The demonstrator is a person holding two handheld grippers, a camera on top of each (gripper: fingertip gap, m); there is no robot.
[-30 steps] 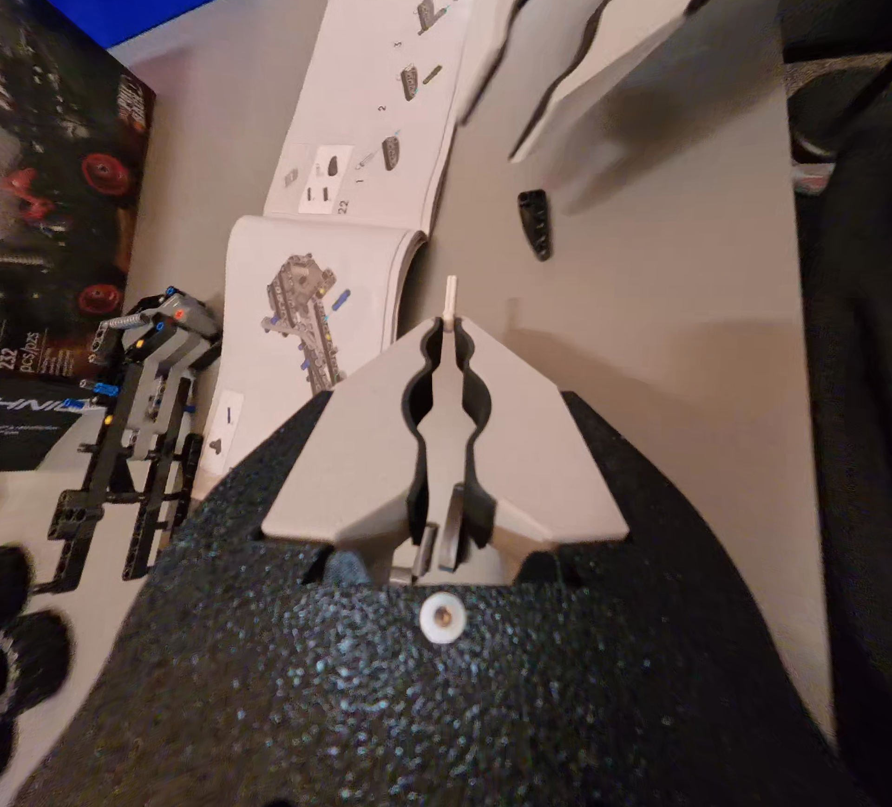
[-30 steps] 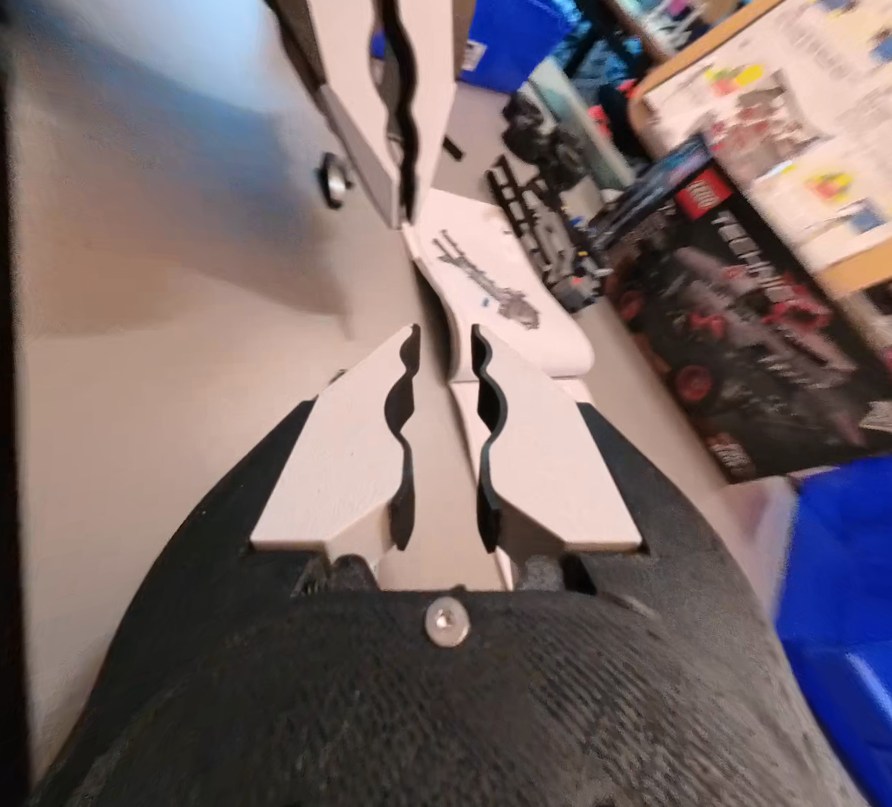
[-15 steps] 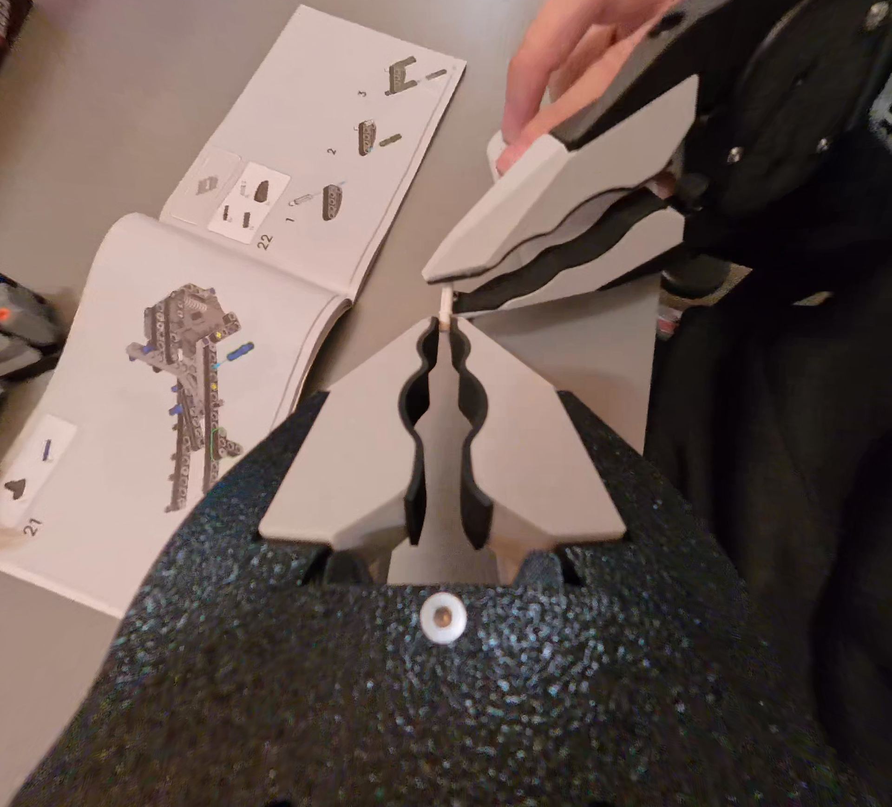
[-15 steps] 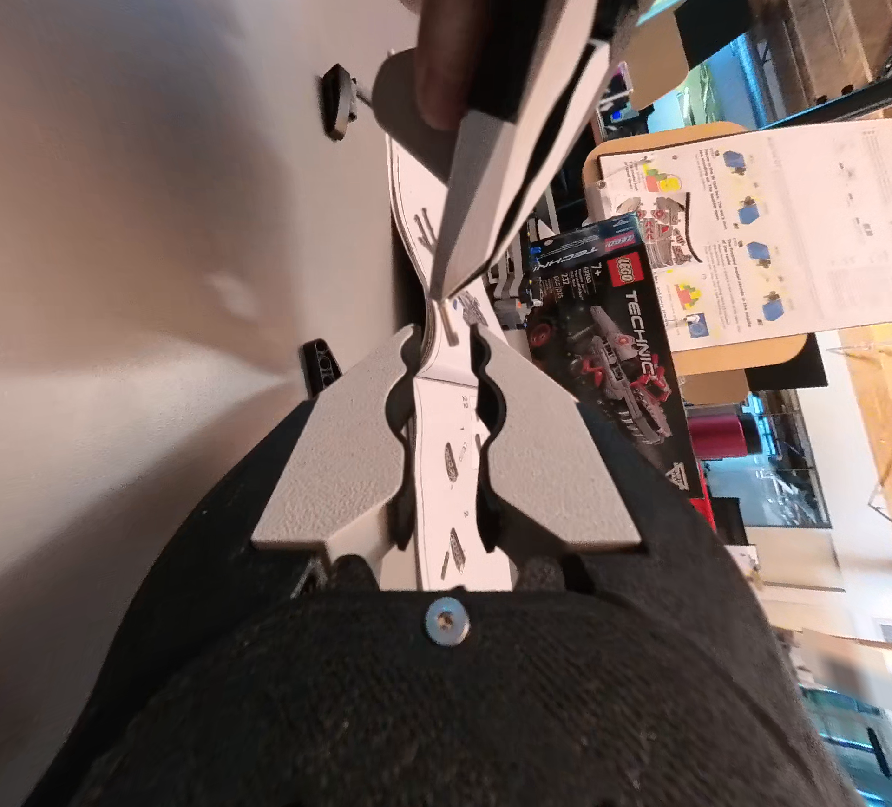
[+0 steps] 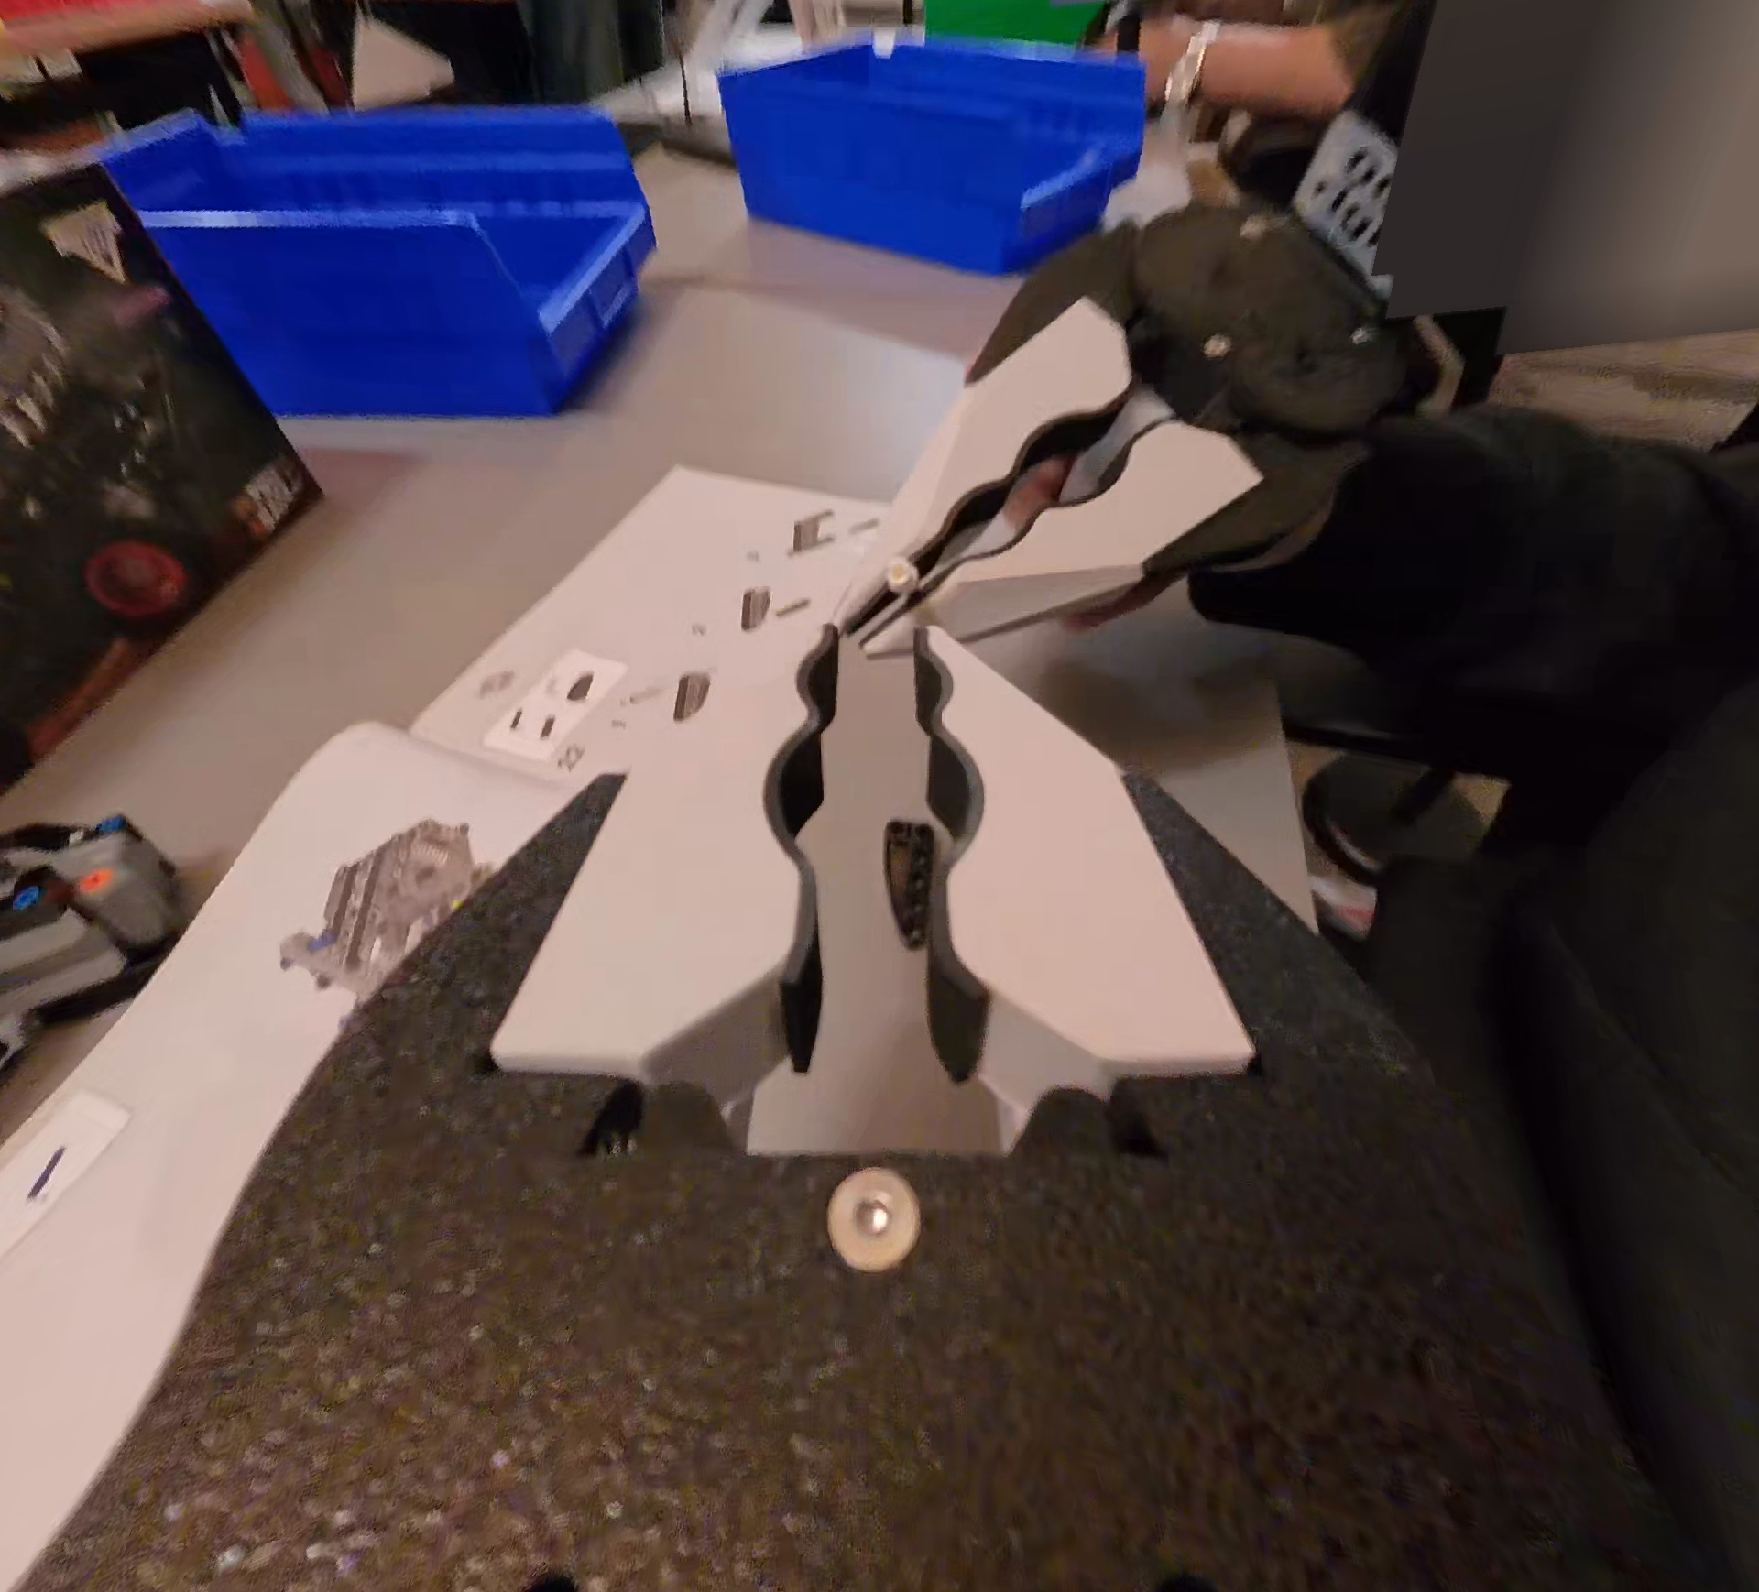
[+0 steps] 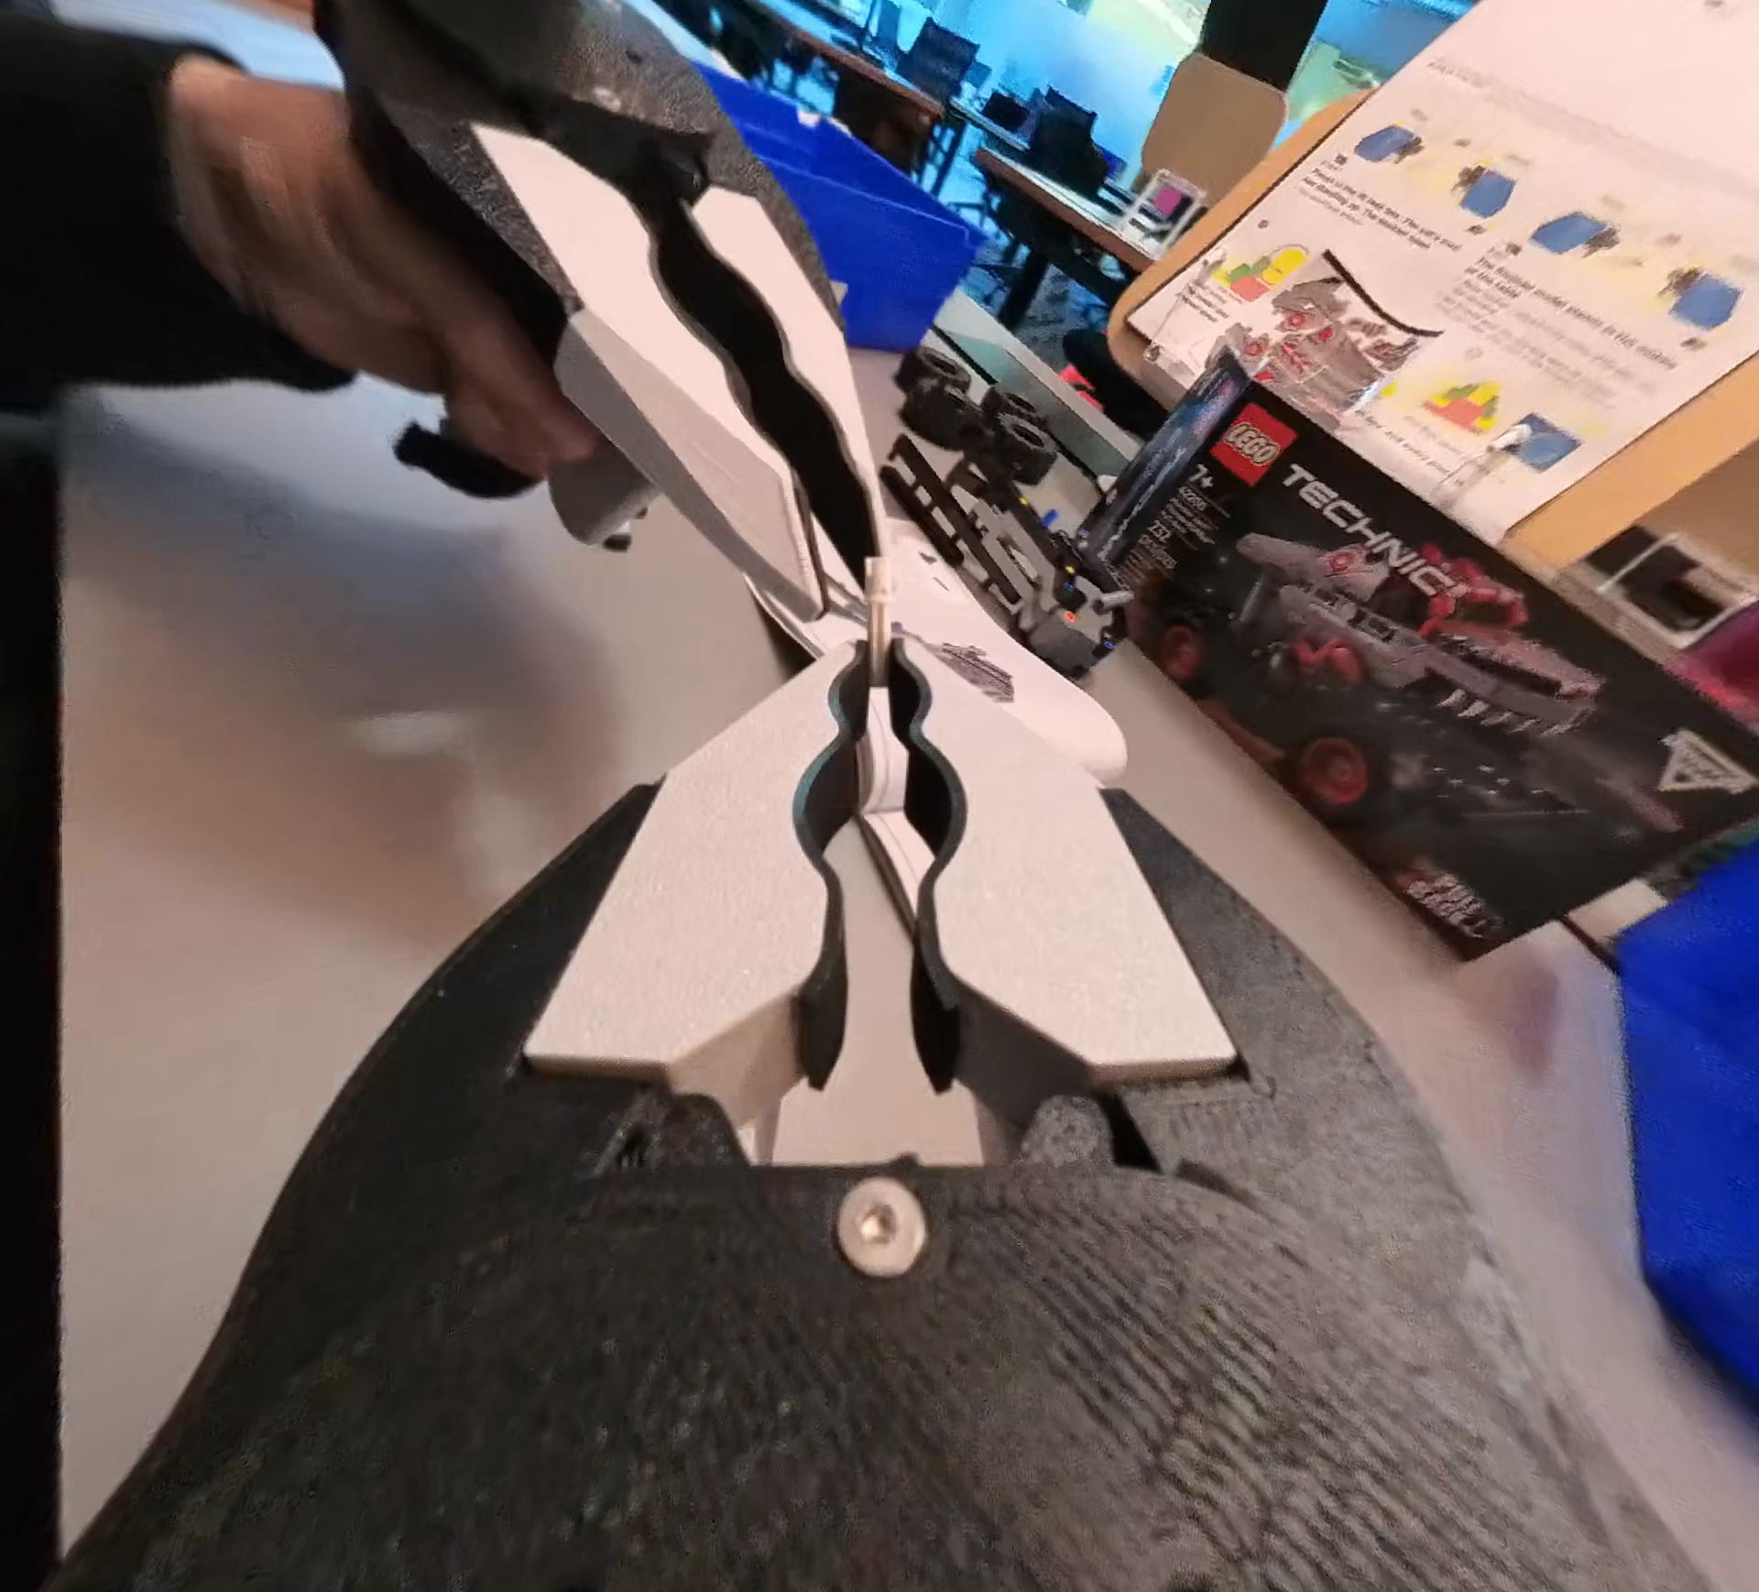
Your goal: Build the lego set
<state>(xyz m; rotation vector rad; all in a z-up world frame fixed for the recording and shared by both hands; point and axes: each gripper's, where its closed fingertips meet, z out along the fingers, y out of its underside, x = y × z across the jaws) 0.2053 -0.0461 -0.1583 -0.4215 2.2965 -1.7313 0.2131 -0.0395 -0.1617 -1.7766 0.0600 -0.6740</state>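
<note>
The right gripper (image 6: 878, 654) has its two pale grey fingers pinched onto a small cream-white pin (image 6: 879, 595), which stands up past the tips. In the left wrist view the same gripper (image 5: 880, 595) reaches in from the right, with the round end of the pin (image 5: 897, 569) showing at its closed tips. The left gripper (image 5: 874, 642) stands apart at the tips with nothing between them; its left tip is just beside the right gripper's tips, though I cannot tell whether they touch. Seen from the right wrist view, the left gripper (image 6: 838, 557) slopes down from the upper left, held by a hand (image 6: 381, 281), its tips near the pin.

Through the gap of the left gripper a small black curved piece (image 5: 911, 880), studded with holes, lies on the grey table (image 5: 457, 566). An open instruction booklet (image 5: 666, 595) with white pages lies left of it. At the far left edge sits the partly built model (image 5: 67, 909), grey with blue and orange pins. Black tyres (image 6: 980, 419) lie beyond it, and the dark set box (image 6: 1409, 671) stands to the right in that view. Two glossy blue plastic bins (image 5: 400, 262) sit at the far side of the table.

The fingers are matte, wavy-edged with black inner pads; the gripper bodies are rough, speckled black.
</note>
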